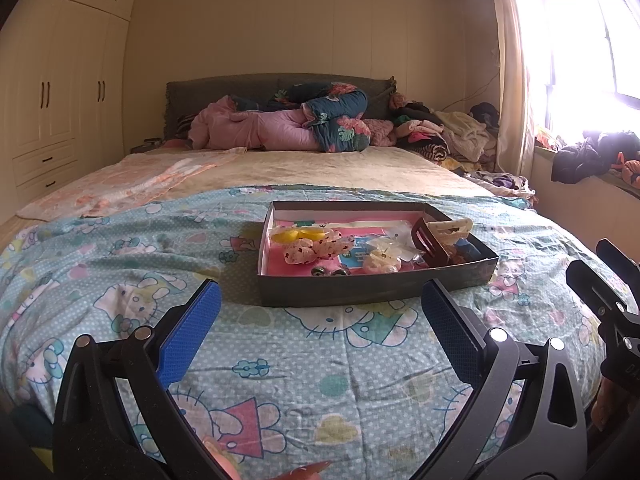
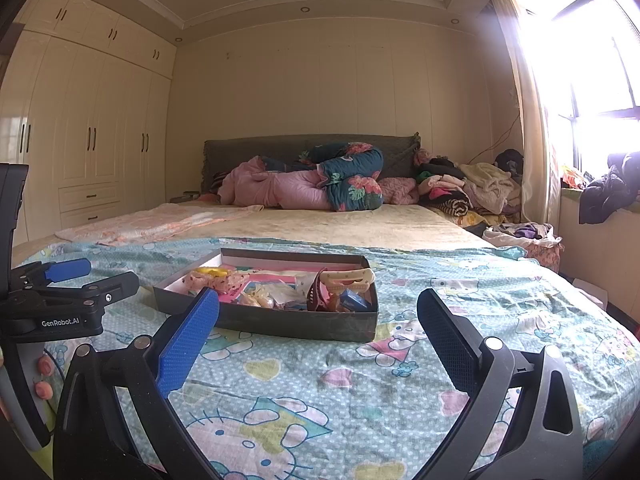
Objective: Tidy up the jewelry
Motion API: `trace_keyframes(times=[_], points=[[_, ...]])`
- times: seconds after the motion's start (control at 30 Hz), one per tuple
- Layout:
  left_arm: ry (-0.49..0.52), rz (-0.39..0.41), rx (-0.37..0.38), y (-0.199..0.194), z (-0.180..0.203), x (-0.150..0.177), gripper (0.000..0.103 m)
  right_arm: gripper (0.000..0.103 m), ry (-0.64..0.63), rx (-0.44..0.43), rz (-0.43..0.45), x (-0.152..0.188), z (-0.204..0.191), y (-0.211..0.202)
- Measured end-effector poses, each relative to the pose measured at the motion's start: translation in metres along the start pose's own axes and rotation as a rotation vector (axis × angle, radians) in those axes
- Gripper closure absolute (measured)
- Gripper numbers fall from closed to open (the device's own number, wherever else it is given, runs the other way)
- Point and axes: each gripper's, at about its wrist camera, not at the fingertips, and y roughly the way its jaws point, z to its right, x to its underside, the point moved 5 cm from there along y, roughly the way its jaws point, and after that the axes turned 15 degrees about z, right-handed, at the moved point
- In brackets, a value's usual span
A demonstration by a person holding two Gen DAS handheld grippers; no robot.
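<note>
We hold both tools low over the bed point(image 1: 304, 368), and neither has anything in it: the left tool point(image 1: 320, 308) stands with its blue pads spread wide and nothing between them; the right tool point(image 2: 318, 312) is likewise agape and bare. The task's things all lie in the shallow dark box point(image 1: 372, 290), which sits on the cartoon-print sheet straight ahead of the left tool and just past its tips; from the right tool the same box point(image 2: 296, 326) lies ahead and a little to its left, its near right corner closest to us. The box runs with its long axis across our line of reach, so a straight push forward meets its long near wall rather than an end. Inside, toward the left tool's left, we see a yellow piece point(image 1: 298, 235) and a spotted white bow point(image 1: 318, 248); toward its right a brown claw clip point(image 1: 430, 245) leans at the right end with a cream clip point(image 1: 450, 229) over it; between them lie small clear packets point(image 1: 390, 246), too small to name. We judge the left tool the nearer to the bow end; the right tool is better placed for the clips; sorting has not yet begun.
</note>
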Motion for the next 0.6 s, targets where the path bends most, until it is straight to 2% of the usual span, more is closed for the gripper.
trace_keyframes(times=[0.6], points=[[0.005, -0.009, -0.008, 0.0021, -0.0027, 0.0017, 0.011, 0.006, -0.001, 0.0, -0.01, 0.0009, 0.0002, 0.0003]])
